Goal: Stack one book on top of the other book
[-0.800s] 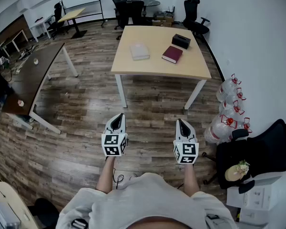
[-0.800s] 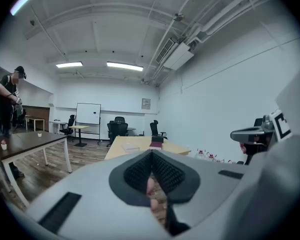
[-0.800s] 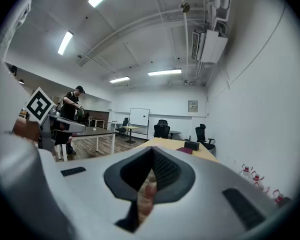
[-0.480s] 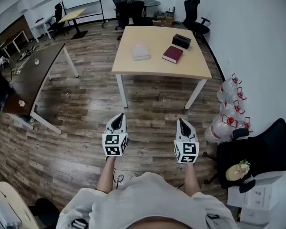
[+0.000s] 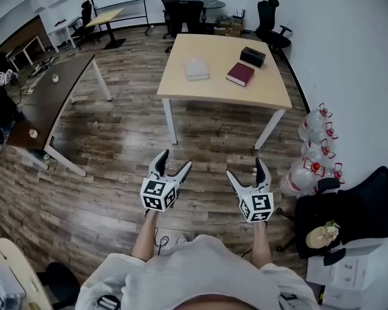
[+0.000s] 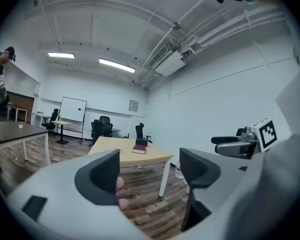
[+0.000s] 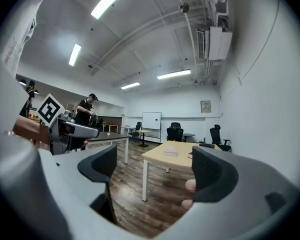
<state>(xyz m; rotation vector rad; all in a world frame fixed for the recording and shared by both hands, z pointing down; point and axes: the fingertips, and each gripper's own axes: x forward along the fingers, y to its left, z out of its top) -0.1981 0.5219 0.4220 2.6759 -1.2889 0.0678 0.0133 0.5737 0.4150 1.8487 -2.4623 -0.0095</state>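
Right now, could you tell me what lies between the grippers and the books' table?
Only bare wood floor separates the left gripper and right gripper from the table, per the head view.

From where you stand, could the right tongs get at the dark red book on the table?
Probably not yet. The right tongs stand open and empty, well short of the dark red book, with a stretch of floor before the table. Nothing blocks the way; stepping closer should do.

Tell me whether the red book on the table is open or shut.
Shut. The red book lies flat on the table with its dark cover on top and no spread pages in sight.
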